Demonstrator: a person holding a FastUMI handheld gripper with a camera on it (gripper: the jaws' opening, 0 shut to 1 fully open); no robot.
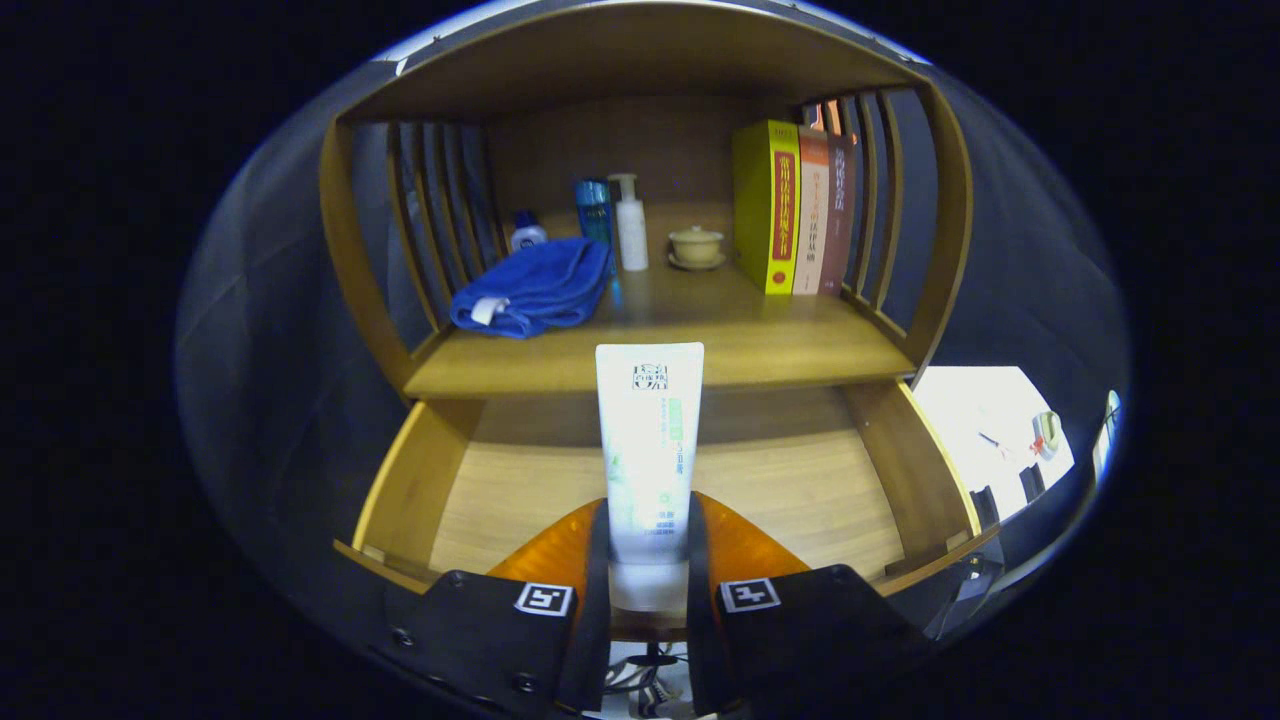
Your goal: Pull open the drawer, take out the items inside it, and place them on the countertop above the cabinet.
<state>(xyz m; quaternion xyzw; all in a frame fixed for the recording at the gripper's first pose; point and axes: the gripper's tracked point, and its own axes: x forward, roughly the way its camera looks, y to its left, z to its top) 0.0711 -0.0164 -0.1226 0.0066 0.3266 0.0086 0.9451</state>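
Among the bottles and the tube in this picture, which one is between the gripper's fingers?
The white tube: both fingers of the gripper press its lower end, above the open drawer. The small bottle, blue bottle and white pump bottle stand far beyond, on the countertop.

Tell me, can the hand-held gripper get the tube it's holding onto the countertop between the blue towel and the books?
Probably yes. The hand-held gripper is shut on the white tube above the open drawer, and the countertop just ahead looks bare between the blue towel and the books.
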